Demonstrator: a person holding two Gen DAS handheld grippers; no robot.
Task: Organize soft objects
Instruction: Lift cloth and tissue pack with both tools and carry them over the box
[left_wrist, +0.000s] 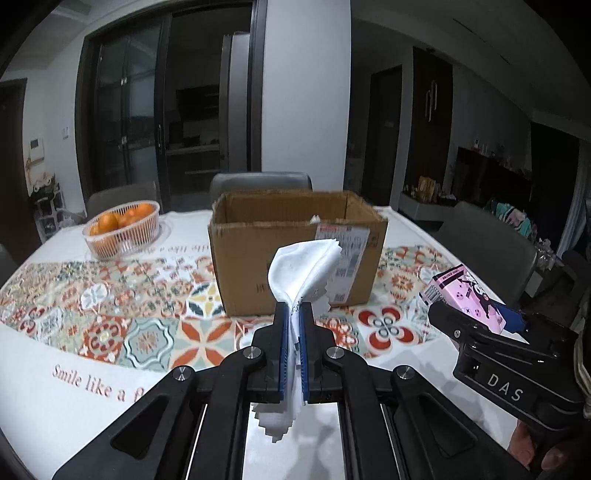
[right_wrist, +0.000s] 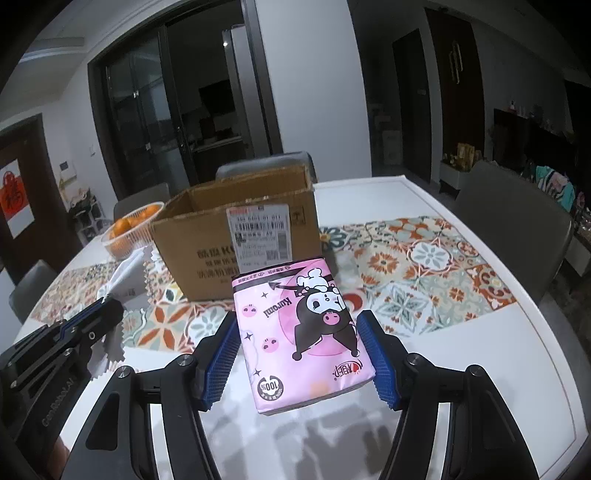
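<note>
Left hand-held gripper (left_wrist: 293, 321): blue ribbed pads clamped together on a white cloth (left_wrist: 304, 266), thin fabric with pinked zigzag edges, bunched and fanning up past the tips, a tail hanging below. Right hand-held gripper (right_wrist: 297, 350): pads pressed on both long sides of a pink tissue pack (right_wrist: 299, 332), glossy printed film, soft rectangular block, long axis running along the fingers toward 12 o'clock. Both items are held clear above the desk (right_wrist: 480, 332), which has a white surface with a tiled-pattern runner. The cardboard box (left_wrist: 295, 254) stands open-topped, dead ahead at 12 o'clock from the left gripper, near; from the right gripper it sits around 11 o'clock, just beyond the pack's far end. I judge the left hand marginally better lined up for the drop, and the cloth will go in limp, while the pack keeps its shape. Plastic basket of oranges (left_wrist: 122, 229) at 10 o'clock, apart from the box.
</note>
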